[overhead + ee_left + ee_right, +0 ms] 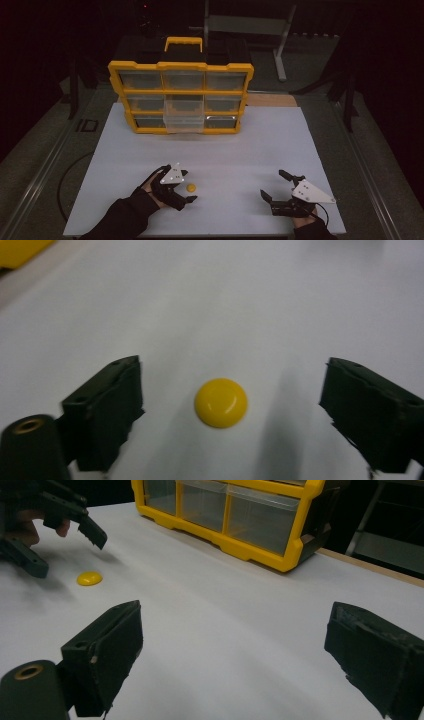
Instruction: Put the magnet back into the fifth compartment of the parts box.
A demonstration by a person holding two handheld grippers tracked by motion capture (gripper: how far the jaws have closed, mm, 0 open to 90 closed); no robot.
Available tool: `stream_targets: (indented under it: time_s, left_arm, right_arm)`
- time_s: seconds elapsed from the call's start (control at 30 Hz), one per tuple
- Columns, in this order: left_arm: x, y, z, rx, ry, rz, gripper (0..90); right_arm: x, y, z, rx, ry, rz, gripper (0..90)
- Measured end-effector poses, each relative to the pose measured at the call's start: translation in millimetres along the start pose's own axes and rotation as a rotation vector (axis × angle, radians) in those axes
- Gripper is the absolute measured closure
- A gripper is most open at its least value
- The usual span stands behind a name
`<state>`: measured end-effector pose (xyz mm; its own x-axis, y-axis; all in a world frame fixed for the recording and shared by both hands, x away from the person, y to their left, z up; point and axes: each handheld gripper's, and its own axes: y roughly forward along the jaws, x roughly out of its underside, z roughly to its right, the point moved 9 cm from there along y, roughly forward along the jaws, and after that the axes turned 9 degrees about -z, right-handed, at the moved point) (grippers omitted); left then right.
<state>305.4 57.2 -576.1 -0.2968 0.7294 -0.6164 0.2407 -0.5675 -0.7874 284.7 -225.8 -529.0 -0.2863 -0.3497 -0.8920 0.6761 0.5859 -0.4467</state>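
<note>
A small yellow dome-shaped button (191, 188) lies on the white tabletop (240, 150) near its front left. My left gripper (189, 185) is lowered around it, one jaw on either side, open, with clear gaps between the pads and the button (221, 403). The right gripper view shows the same button (89, 578) and the left gripper (67, 555) far off at upper left. My right gripper (274, 184) rests near the front right edge, open, with bare table between its jaws (232, 630).
A yellow parts organizer (181, 97) with clear drawers stands upright at the table's back; its lower middle drawer (184, 119) is pulled out. In the right gripper view the organizer (240, 515) is ahead. Dark floor and a metal stand (280, 45) lie beyond.
</note>
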Motion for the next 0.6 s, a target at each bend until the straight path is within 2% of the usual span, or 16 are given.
stream_targets:
  time_s: [0.03, 0.1, 0.23, 0.37, 0.5, 0.6]
  left_arm:
    - [0.7, 1.3, 1.1, 0.011, 0.000, -0.013, 15.0]
    - [1.5, 3.0, 1.2, 0.002, 0.005, -0.029, 17.0]
    - [3.7, 5.1, 0.7, 0.014, 0.015, -0.064, 25.0]
    - [4.1, 6.0, -0.4, 0.021, 0.007, -0.070, 31.6]
    - [5.1, 7.0, -2.9, 0.010, 0.008, -0.100, 36.5]
    - [4.7, 8.6, -3.2, 0.013, -0.006, -0.106, 40.3]
  right_arm:
    - [-0.2, 0.0, -0.2, -0.001, -0.001, 0.001, 8.7]
    - [-0.2, -0.1, -0.1, -0.001, 0.000, 0.002, 8.7]
    - [-0.3, -0.2, -0.2, -0.002, 0.000, 0.002, 8.7]
    - [-0.2, -0.2, -0.3, -0.003, 0.002, 0.002, 8.7]
    - [0.0, -0.1, -0.1, -0.003, 0.003, 0.001, 8.7]
    - [0.0, 0.0, -0.3, -0.003, 0.002, 0.000, 8.7]
